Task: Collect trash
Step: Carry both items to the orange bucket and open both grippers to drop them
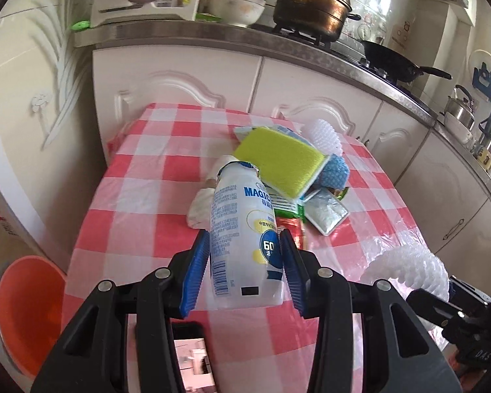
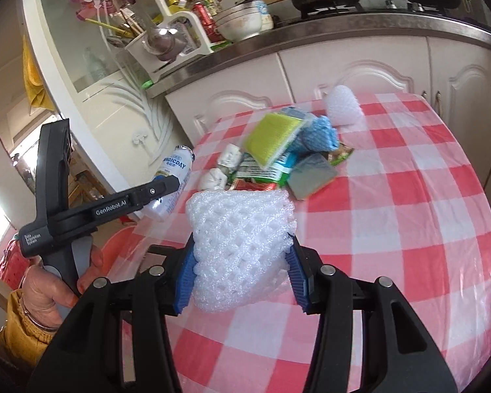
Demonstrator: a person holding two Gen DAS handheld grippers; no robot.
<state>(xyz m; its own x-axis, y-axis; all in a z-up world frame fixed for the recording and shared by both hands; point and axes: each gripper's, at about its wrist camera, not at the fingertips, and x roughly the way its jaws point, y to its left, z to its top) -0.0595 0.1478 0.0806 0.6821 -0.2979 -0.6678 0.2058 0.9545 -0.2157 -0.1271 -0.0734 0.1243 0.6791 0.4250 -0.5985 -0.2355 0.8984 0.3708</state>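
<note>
My left gripper (image 1: 245, 258) is shut on a white plastic bottle (image 1: 242, 239) with blue print, held lengthwise above the red-checked table (image 1: 140, 203). That same bottle (image 2: 173, 180) and the left gripper's body show at the left of the right wrist view, carried by a person's hand (image 2: 49, 291). My right gripper (image 2: 242, 262) is shut on a white foam fruit net (image 2: 239, 245), lifted over the table's near edge; the net (image 1: 409, 268) also appears at lower right in the left wrist view. A trash pile lies mid-table: a yellow-green sponge (image 1: 281, 163), a blue net (image 1: 335, 172), a silver packet (image 1: 327, 214) and wrappers.
An orange bin (image 1: 29, 308) stands on the floor left of the table. Another white foam net (image 2: 342, 106) lies at the table's far edge. White kitchen cabinets (image 1: 311, 78) and a counter with pots, a wok and a dish rack run behind.
</note>
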